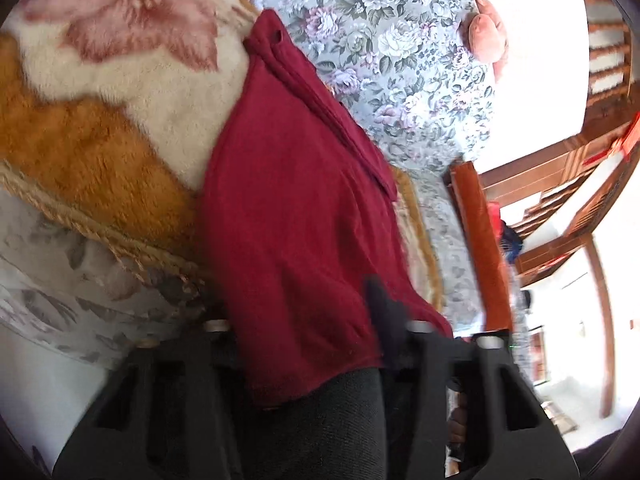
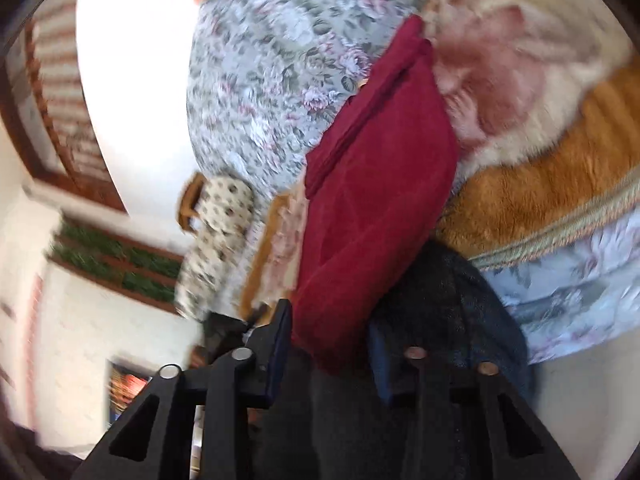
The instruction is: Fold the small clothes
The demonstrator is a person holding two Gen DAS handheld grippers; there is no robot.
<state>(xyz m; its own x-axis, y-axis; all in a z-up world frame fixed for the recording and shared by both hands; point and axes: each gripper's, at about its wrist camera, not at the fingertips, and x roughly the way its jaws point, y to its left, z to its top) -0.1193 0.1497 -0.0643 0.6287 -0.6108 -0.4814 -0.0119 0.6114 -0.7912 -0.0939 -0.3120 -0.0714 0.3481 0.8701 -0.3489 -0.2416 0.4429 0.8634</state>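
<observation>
floral bed [image 1: 400, 48], tools gripping red garment [image 1: 296, 216]

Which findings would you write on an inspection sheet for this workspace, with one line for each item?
Surface: a bed covered by a grey floral bedspread, with a plush cream, pink and orange flower blanket lying on it.
Job's things: one dark red knit garment, lifted and hanging between the two grippers; part already doubled along its upper edge.
Clutter: a pink round cushion; a cream dotted fabric roll; a dark blue denim cloth under the garment.
Grippers: left gripper shut on the garment's lower hem; right gripper shut on its other end.
Cables: nothing seen.
Surroundings: brown wooden window frames, white walls, very bright daylight; edges blurred.
</observation>
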